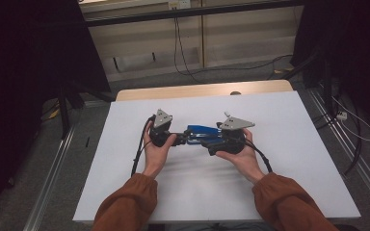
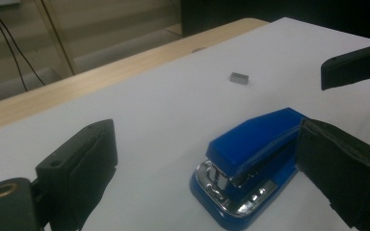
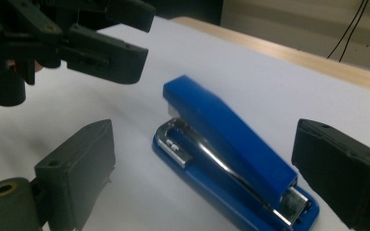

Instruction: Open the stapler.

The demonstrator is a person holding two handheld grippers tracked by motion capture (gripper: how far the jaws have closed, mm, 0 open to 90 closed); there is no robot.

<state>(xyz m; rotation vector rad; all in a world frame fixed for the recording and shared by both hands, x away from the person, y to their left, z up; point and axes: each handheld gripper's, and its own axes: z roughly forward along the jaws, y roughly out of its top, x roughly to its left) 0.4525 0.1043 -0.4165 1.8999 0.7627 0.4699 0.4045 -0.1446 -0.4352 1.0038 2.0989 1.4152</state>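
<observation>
Blue stapler [image 3: 231,159], rigid, fairly heavy, slick plastic top; grasp across its long sides. Left gripper [image 1: 176,138] at 9 o'clock, right gripper [image 1: 211,142] at 3 o'clock, both spread apart, holding nothing

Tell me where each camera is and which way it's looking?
High view: above the person's side, looking forward and down on the table; shows both forearms, left gripper and right gripper.
Left gripper view: rides on the left gripper, looking along its open jaws at the stapler.
Right gripper view: rides on the right gripper, facing the stapler from its other end.
All three share the stapler.
</observation>
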